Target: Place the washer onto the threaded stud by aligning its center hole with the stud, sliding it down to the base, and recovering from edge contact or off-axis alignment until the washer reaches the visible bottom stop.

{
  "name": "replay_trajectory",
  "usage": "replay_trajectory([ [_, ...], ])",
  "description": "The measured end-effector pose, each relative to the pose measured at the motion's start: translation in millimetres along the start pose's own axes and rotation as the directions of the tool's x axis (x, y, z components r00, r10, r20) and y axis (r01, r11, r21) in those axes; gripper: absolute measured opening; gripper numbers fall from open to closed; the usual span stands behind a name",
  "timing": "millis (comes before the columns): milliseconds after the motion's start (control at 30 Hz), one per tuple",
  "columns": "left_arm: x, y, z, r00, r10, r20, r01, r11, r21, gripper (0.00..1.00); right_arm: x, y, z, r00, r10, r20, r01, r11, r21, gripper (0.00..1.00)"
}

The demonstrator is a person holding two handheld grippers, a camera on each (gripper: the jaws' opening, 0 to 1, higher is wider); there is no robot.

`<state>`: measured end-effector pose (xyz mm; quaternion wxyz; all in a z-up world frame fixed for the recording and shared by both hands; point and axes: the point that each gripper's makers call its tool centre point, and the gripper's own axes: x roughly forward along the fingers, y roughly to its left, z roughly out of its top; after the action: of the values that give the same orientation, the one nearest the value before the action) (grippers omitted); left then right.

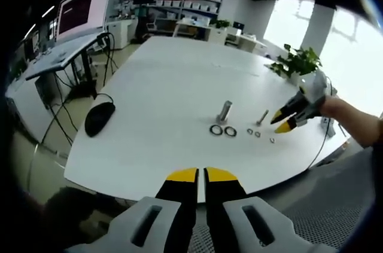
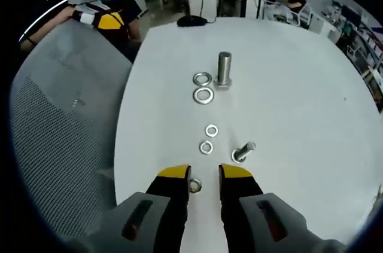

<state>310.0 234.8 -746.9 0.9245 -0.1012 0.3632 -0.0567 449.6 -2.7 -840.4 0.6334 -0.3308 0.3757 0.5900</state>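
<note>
Washers lie loose on the white table (image 2: 299,85), none yet on a stud, so the whole job looks to be ahead. The big stud (image 2: 224,69) stands upright on its hex base near the table's middle, its shaft bare, with two large washers (image 2: 202,78) (image 2: 203,95) flat just beside it. Nearer the table's edge, a small bolt (image 2: 243,152) leans at a tilt, two small washers (image 2: 211,130) (image 2: 206,147) near it. A third small washer (image 2: 194,185) sits on the table between the tips of the right gripper (image 2: 203,176), whose jaws stand narrowly apart around it; whether they touch it I cannot tell. The left gripper (image 1: 201,174) hangs back beyond the table's edge, jaws almost together and holding nothing. A black mouse (image 1: 99,118) rests well apart from the parts. By my reckoning, picking up, lining up the hole, and sliding down to the base all remain.
</note>
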Motion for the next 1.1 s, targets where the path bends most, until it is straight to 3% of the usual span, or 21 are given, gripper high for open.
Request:
replay_trajectory([
  [67,0,0.8,-0.1,1.0,-0.013,0.002,0.014,0.999,-0.036,0.01,5,0,-4.8,1.0,0.008,-0.027,-0.009,1.0,-0.002,0.21],
  [167,1,1.9,-3.7,1.0,0.0,-0.025,0.0,1.0,0.006,0.01,9,7,-12.5,0.996,0.034,-0.078,-0.036,0.999,-0.028,0.21],
  [267,0,4.4,-0.8,1.0,-0.004,-0.009,0.004,1.0,-0.023,0.01,9,12,-20.0,0.991,0.035,-0.129,-0.044,0.997,-0.065,0.21],
  [400,0,3.6,0.2,1.0,-0.006,-0.002,0.006,1.0,-0.02,0.01,9,20,-18.4,0.992,0.046,-0.122,-0.054,0.997,-0.061,0.21],
  [767,1,4.6,1.3,1.0,-0.008,0.002,0.008,1.0,-0.023,0.01,12,20,-31.9,0.981,0.023,-0.194,-0.044,0.993,-0.106,0.21],
  [967,1,4.6,1.3,1.0,-0.006,0.004,0.006,1.0,-0.025,0.01,13,15,-32.6,0.984,0.021,-0.18,-0.036,0.996,-0.085,0.2],
  [1100,1,5.3,1.7,1.0,-0.005,0.007,0.005,1.0,-0.029,0.01,15,14,-32.8,0.982,0.007,-0.189,-0.033,0.991,-0.131,0.19],
])
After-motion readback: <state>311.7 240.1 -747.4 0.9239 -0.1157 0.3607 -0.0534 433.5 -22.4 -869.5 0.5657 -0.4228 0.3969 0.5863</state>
